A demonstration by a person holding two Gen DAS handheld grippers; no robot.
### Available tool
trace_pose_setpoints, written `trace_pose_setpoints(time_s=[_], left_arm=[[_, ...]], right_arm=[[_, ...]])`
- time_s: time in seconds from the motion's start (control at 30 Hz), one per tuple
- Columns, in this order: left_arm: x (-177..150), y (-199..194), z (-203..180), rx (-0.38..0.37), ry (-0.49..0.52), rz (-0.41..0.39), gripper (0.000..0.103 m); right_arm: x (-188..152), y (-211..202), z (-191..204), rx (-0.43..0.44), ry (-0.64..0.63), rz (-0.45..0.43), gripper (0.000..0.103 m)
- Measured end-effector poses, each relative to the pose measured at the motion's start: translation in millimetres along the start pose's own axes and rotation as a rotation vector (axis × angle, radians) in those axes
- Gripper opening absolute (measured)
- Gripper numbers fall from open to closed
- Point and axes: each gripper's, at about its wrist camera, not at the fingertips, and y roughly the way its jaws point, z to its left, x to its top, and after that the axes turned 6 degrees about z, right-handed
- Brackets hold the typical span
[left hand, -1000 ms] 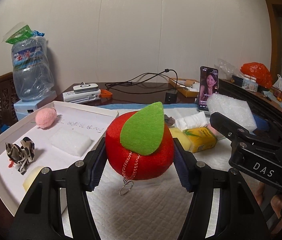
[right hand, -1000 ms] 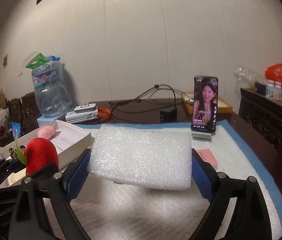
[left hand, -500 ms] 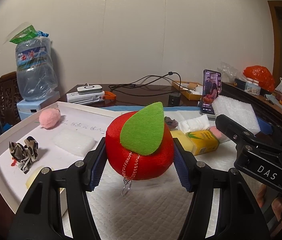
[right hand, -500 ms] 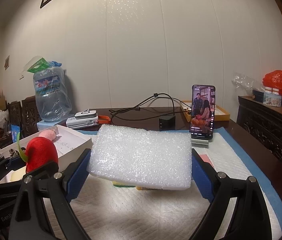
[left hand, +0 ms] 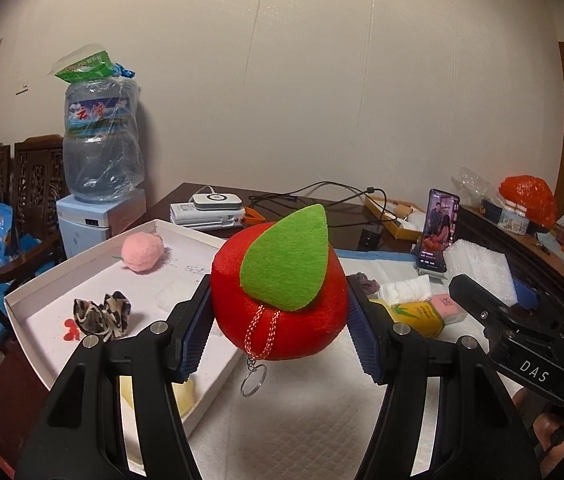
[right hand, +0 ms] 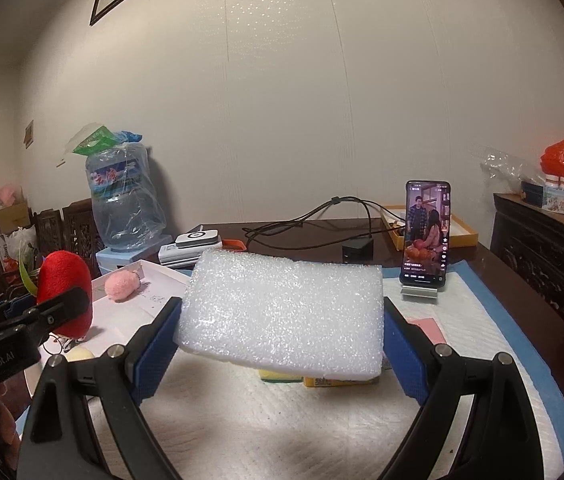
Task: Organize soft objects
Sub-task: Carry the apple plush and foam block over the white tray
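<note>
My left gripper [left hand: 278, 332] is shut on a red plush apple [left hand: 282, 316] with a green felt leaf and a key ring, held above the white quilted mat, beside the white tray [left hand: 34, 292]. The tray holds a pink pompom [left hand: 142, 254], a patterned scrunchie [left hand: 102, 316] and a pale yellow item. My right gripper [right hand: 282, 344] is shut on a white foam block [right hand: 282, 312], held above the mat. The apple also shows in the right wrist view [right hand: 64, 292] at the left. A yellow tissue pack [left hand: 417, 314], white tissues [left hand: 403, 290] and a pink pad [left hand: 451, 306] lie on the mat.
A phone on a stand [right hand: 425, 236] plays video at the mat's far right. Cables and a black charger [right hand: 355, 250], a white device [left hand: 210, 210] and a shallow yellow box [right hand: 461, 234] sit behind. A water jug [left hand: 100, 144] stands far left. A dark cabinet [right hand: 553, 252] lies right.
Both grippers have risen and tilted up with their loads still held; the table sits lower in both views. The left gripper has also drawn slightly toward the tray.
</note>
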Motion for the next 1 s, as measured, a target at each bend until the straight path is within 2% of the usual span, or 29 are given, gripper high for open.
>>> trace_pose_setpoints(time_s=[0.3, 0.7, 1.0], left_arm=[[2.0, -13.7, 27.6, 0.044, -0.057, -0.022, 0.063], [0.4, -21.9, 58.0, 0.094, -0.118, -0.030, 0.063], [2.8, -28.9, 80.0, 0.129, -0.134, -0.030, 0.063]], right_arm=[[7.5, 4.5, 22.1, 0.054, -0.038, 0.014, 0.092], [14.0, 10.4, 38.9, 0.065, -0.066, 0.024, 0.093], [23.9, 17.7, 50.4, 0.105, -0.070, 0.044, 0.093]])
